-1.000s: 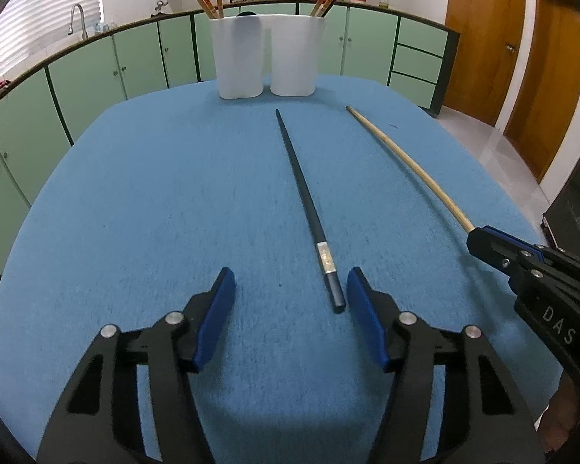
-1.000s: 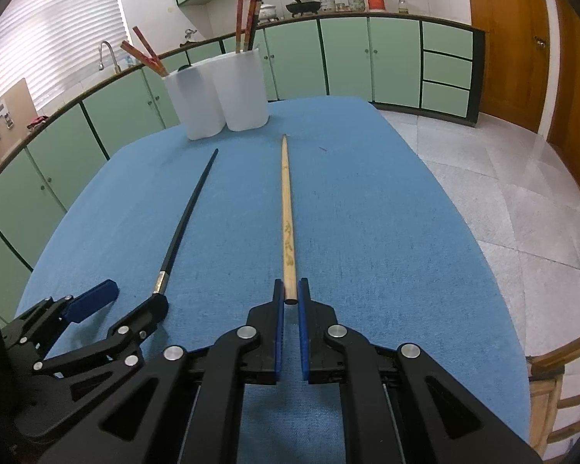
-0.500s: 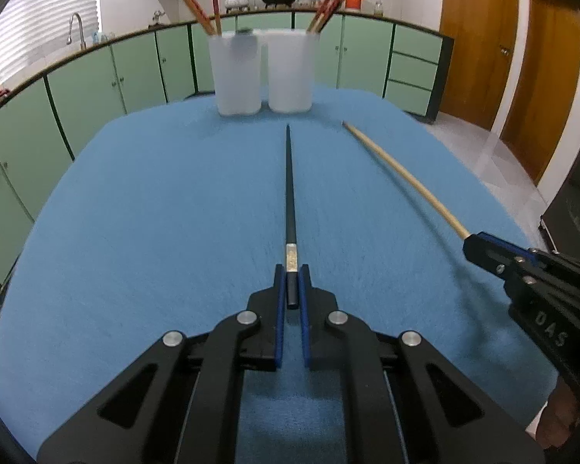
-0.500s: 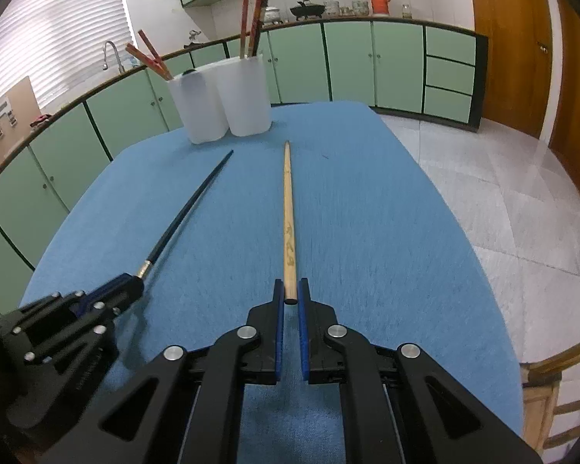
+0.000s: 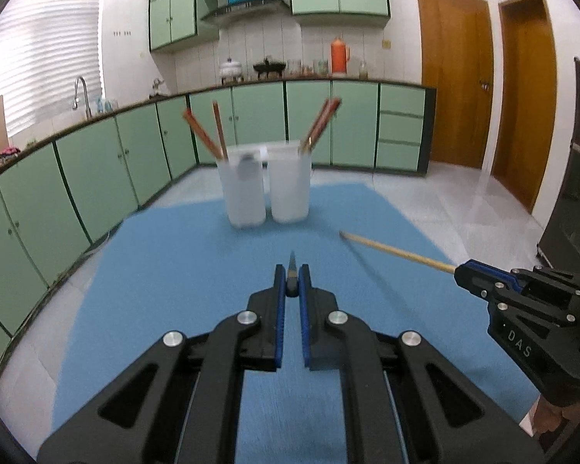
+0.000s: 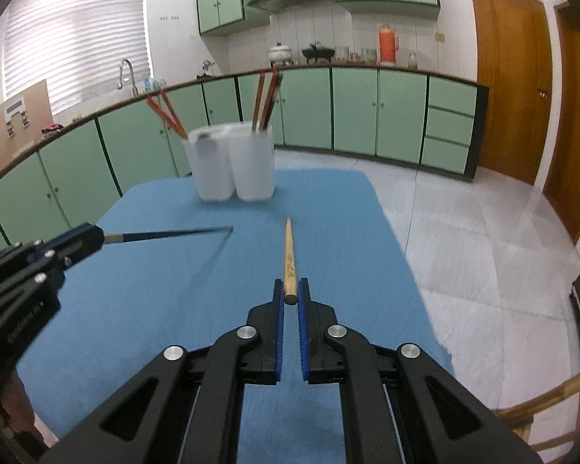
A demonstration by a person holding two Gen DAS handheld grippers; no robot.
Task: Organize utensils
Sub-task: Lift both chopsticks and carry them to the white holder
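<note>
My left gripper [image 5: 291, 289] is shut on the end of a black chopstick [image 5: 292, 268], held up off the blue tablecloth [image 5: 197, 255] and pointing at two white holders [image 5: 266, 187]. In the right wrist view the black chopstick [image 6: 166, 234] sticks out from the left gripper [image 6: 96, 236]. My right gripper [image 6: 290, 299] is shut on the end of a wooden chopstick [image 6: 289, 259], also lifted; it shows in the left wrist view [image 5: 398, 253]. Both holders [image 6: 234, 162] contain reddish-brown chopsticks [image 6: 265, 96].
The table with the blue cloth [image 6: 328, 201] ends at the far side just behind the holders. Green kitchen cabinets [image 5: 96, 162] run along the back and left. Tiled floor [image 6: 483, 232] lies to the right, with a wooden chair [image 6: 541, 413] at the lower right.
My left gripper closed on the black chopstick a second ago. Both grippers have since lifted their chopsticks off the cloth and tilted up level.
</note>
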